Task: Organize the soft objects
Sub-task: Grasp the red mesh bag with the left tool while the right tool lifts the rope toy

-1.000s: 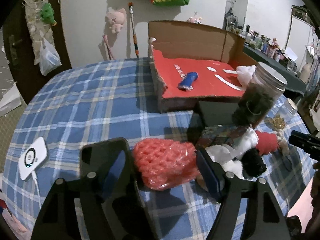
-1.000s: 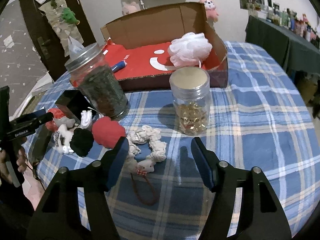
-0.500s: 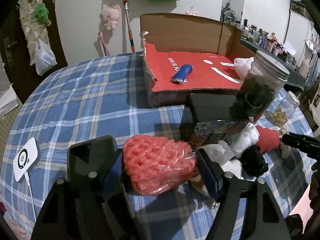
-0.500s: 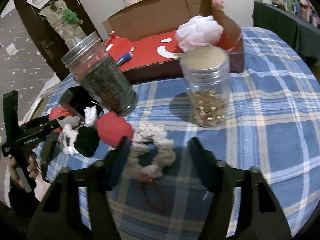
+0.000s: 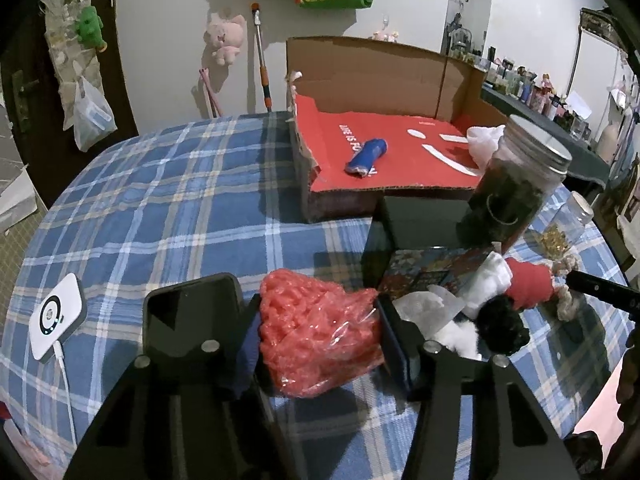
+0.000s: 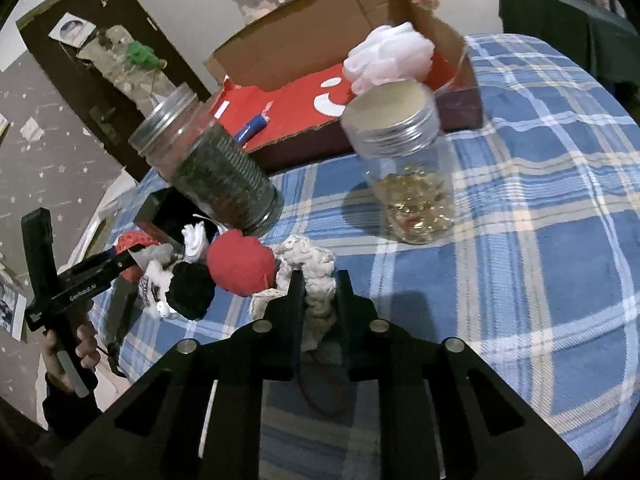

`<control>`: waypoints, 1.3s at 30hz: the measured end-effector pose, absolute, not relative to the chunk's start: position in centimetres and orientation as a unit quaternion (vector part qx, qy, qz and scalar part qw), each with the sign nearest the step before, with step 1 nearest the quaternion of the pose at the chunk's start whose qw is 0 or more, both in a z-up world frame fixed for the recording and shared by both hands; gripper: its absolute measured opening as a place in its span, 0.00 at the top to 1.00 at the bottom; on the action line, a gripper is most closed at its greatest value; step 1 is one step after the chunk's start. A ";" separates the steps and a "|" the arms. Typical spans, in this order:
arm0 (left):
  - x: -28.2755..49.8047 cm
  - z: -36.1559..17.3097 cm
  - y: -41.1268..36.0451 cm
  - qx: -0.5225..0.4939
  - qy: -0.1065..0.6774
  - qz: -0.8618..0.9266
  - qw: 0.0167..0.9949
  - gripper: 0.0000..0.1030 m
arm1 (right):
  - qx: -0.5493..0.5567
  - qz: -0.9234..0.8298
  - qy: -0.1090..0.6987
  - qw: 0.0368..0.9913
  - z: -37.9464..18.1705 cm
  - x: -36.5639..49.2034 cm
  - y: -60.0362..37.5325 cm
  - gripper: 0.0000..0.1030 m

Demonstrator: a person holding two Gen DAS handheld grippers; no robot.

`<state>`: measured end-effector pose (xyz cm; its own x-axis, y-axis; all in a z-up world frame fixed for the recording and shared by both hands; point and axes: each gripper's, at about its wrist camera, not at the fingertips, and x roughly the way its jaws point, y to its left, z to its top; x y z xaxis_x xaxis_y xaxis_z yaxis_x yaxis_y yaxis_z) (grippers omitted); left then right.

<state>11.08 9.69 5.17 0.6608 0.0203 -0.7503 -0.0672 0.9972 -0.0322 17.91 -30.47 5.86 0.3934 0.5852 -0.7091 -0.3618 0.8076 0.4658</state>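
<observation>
Both tongs have just been closing, the left tongs point(image 5: 318, 336) pinching the red mesh point(image 5: 316, 340) and the right tongs point(image 6: 319, 285) clenched on the cream scrunchie point(image 6: 310, 268), near on the tabletop point(image 6: 560, 240); next, lift toward the far box point(image 6: 320, 28).

Left gripper point(image 5: 318, 320): jaws just been closing, fingers point(image 5: 394, 344) flank red mesh bundle point(image 5: 316, 336) on bench point(image 5: 160, 200). Phone point(image 5: 192, 320) left; cardboard box point(image 5: 380, 148) behind.
</observation>
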 end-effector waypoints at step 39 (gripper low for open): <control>9.3 5.1 9.8 -0.039 0.419 0.027 0.907 0.52 | 0.109 0.245 0.457 0.848 7.0 15.8 -34.6 0.86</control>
